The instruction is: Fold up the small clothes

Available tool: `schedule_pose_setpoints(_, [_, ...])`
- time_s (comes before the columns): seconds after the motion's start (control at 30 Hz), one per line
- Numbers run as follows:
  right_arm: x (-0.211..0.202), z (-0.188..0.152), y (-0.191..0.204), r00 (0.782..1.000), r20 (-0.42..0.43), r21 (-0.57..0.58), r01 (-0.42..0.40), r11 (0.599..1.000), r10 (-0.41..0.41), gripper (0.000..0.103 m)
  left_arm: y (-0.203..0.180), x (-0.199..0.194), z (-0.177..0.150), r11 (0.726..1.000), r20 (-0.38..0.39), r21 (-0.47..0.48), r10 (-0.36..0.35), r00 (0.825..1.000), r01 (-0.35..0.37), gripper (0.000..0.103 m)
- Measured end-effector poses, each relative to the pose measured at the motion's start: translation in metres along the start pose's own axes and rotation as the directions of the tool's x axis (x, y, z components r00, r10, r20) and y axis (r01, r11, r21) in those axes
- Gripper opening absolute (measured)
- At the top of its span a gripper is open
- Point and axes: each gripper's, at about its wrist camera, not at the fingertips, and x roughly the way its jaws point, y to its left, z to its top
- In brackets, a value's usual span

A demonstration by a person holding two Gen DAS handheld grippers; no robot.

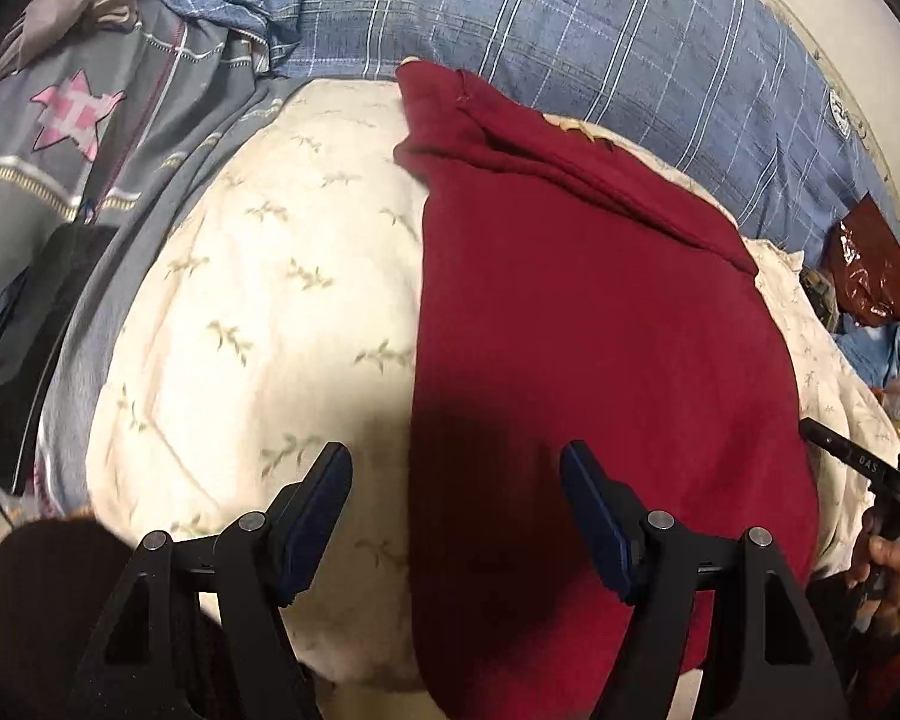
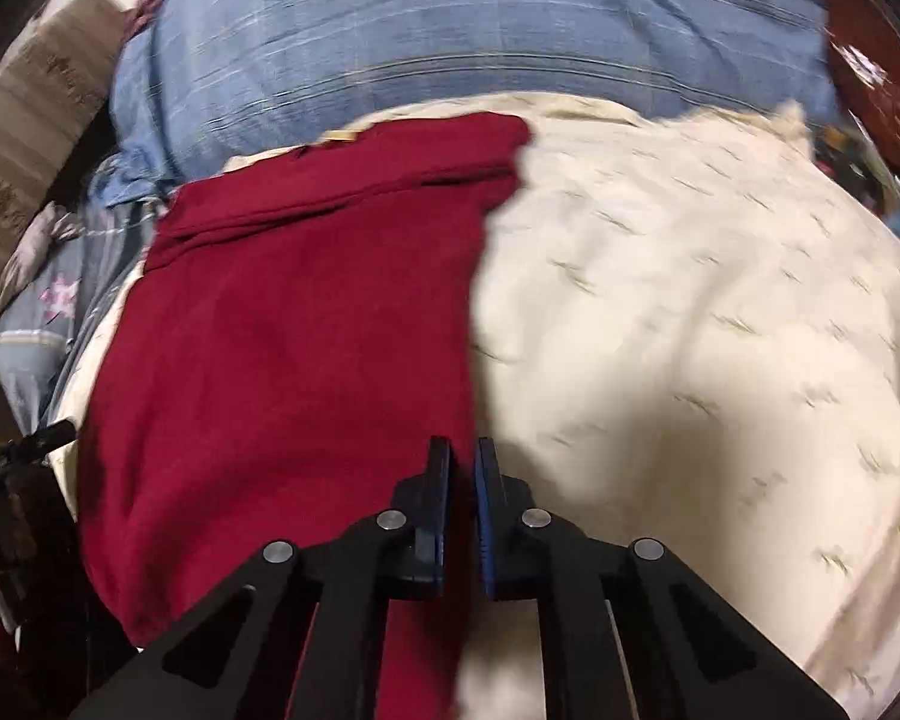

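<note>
A dark red garment lies flat, folded lengthwise, on a cream leaf-print quilt. My left gripper is open above the garment's near left edge, one finger over the quilt and one over the red cloth, holding nothing. In the right wrist view the same garment lies to the left on the quilt. My right gripper is nearly closed at the garment's near right edge, with a narrow gap between the pads; I cannot tell whether cloth is pinched. The right gripper also shows in the left wrist view.
A blue plaid pillow lies beyond the garment. A grey star-print blanket and a dark flat object lie at the left. A red shiny bag and blue cloth lie at the right.
</note>
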Motion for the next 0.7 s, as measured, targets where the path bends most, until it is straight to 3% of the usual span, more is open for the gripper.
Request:
schedule_pose_setpoints(0.1, [0.003, -0.008, -0.011, 0.999, -0.027, 0.046, 0.027, 0.999, -0.026, 0.0, 0.0, -0.001, -0.008, 1.0, -0.012, 0.003, 0.0, 1.0, 0.0, 0.072])
schedule_pose_setpoints(0.2, [-0.013, -0.014, -0.023, 0.994, 0.005, 0.129, -0.105, 0.986, 0.106, 0.009, 0.003, -0.002, -0.014, 1.0, -0.02, -0.004, -0.005, 1.0, 0.005, 0.072])
schedule_pose_setpoints(0.23, [-0.02, -0.018, -0.026, 0.99, 0.006, 0.143, -0.14, 0.98, 0.14, 0.017, 0.004, -0.001, -0.016, 1.0, -0.022, -0.008, -0.007, 1.0, 0.007, 0.072])
schedule_pose_setpoints(0.27, [-0.022, -0.022, -0.027, 0.988, 0.0, 0.144, -0.153, 0.978, 0.155, 0.039, 0.005, -0.001, -0.018, 1.0, -0.026, -0.011, -0.011, 1.0, 0.011, 0.071])
schedule_pose_setpoints(0.33, [-0.027, -0.031, -0.024, 0.984, -0.018, 0.144, -0.172, 0.975, 0.176, 0.055, 0.004, 0.001, -0.022, 1.0, -0.029, -0.007, -0.016, 0.999, 0.016, 0.072])
schedule_pose_setpoints(0.5, [-0.021, -0.051, -0.011, 0.973, -0.077, 0.142, -0.206, 0.968, 0.218, 0.053, 0.0, 0.002, -0.028, 1.0, -0.033, 0.018, -0.019, 0.999, 0.02, 0.072])
schedule_pose_setpoints(0.53, [-0.016, -0.056, -0.007, 0.972, -0.103, 0.127, -0.199, 0.972, 0.212, 0.049, 0.0, 0.002, -0.028, 1.0, -0.036, 0.018, -0.023, 0.999, 0.024, 0.072])
schedule_pose_setpoints(0.63, [-0.015, -0.062, 0.003, 0.98, -0.124, 0.063, -0.146, 0.987, 0.153, 0.021, 0.004, -0.001, -0.029, 0.999, -0.044, 0.009, -0.033, 0.998, 0.034, 0.072])
schedule_pose_setpoints(0.7, [-0.024, -0.063, 0.006, 0.982, -0.122, 0.033, -0.141, 0.99, 0.144, 0.012, 0.007, -0.002, -0.03, 0.999, -0.053, -0.004, -0.041, 0.998, 0.041, 0.072])
